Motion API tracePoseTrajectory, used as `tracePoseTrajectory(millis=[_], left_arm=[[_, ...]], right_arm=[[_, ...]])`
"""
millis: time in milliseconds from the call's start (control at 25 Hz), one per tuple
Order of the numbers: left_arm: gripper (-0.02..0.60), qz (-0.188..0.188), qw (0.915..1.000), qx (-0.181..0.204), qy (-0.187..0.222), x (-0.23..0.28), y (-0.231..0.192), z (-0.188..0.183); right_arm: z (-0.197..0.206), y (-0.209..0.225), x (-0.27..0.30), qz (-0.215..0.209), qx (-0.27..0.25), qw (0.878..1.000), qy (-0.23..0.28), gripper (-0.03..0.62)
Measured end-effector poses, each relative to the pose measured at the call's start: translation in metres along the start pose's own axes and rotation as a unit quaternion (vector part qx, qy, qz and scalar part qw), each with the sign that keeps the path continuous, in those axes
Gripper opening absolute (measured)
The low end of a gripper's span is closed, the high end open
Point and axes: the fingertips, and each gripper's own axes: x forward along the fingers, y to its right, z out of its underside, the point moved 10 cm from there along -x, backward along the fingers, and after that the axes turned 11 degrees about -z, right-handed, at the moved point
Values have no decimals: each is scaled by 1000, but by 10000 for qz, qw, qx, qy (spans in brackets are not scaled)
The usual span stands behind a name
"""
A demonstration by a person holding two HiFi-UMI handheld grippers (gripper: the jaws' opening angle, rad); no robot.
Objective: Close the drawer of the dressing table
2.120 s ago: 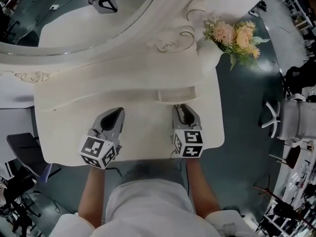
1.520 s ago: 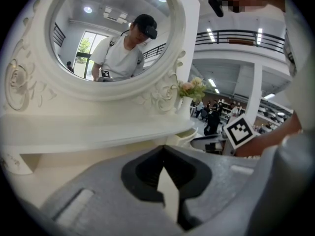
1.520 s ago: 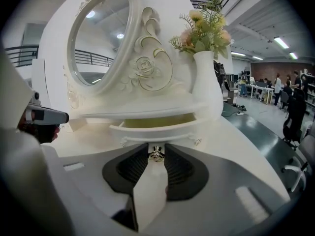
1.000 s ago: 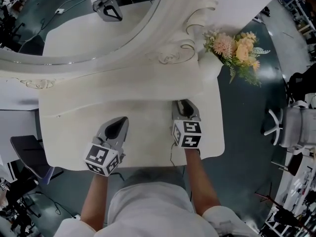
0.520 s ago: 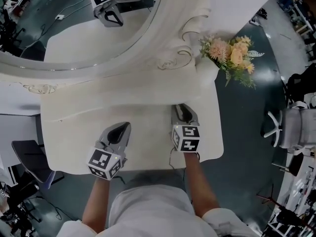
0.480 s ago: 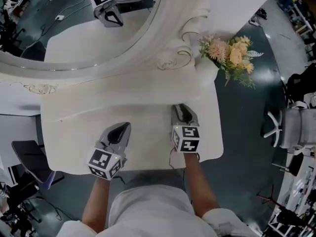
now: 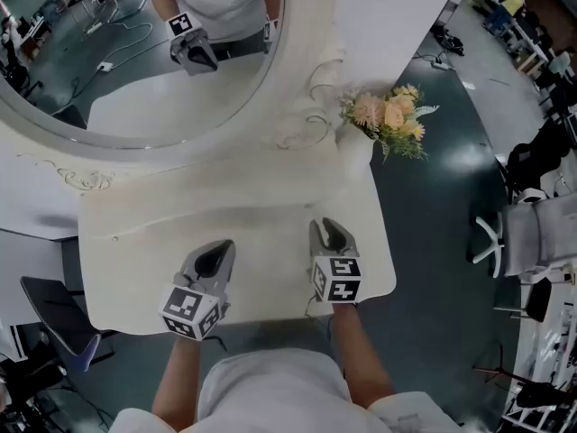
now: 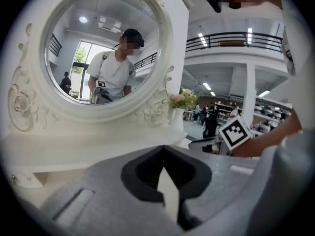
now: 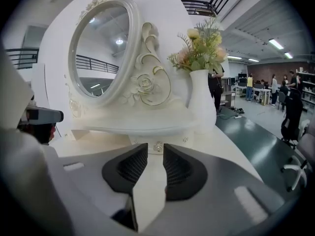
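The white dressing table (image 7: 270,264) carries a raised shelf under its oval mirror (image 7: 135,57). In the right gripper view the small drawer (image 9: 173,142) sits flush beneath that shelf, its round knob (image 9: 157,146) showing. My right gripper (image 7: 330,228) hovers over the tabletop a short way before the knob, open, its jaws (image 9: 155,154) parted with nothing between them. Over the table's front left, my left gripper (image 7: 219,247) hangs apart from everything, its tips (image 8: 163,151) meeting, shut and empty.
A white vase of pink and yellow flowers (image 7: 388,120) stands at the shelf's right end, seen close in the right gripper view (image 9: 202,102). A white office chair (image 7: 527,242) is on the floor to the right, a dark chair (image 7: 45,300) to the left.
The drawer stuck out from under the shelf in the oldest frame and now sits flush. Both grippers have drawn back from the shelf toward the table's front edge and risen slightly.
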Motion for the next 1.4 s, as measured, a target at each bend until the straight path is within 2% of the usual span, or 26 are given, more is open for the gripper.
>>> tracePoseTrajectory(millis=[200,320,480,760,1400], left_arm=[[0,-5,9997,42,228,-21,5,-11],[0,-16,9994,63,350,-36,7,-18],[0,-58,9985,109,530,-52,12,-26],[0,-100,9967,182,785,-70,14,-43],[0,-209,9895,493,1346,-101,6,-88]], right_arm=[[-7,-16,-30,56,-117,9998,134,93],[-14,-26,-49,152,-208,9992,297,60],[-21,-35,-71,188,-291,9985,418,58],[-34,-46,-102,249,-444,9967,632,3],[-70,-74,-145,205,-738,9915,1052,3]])
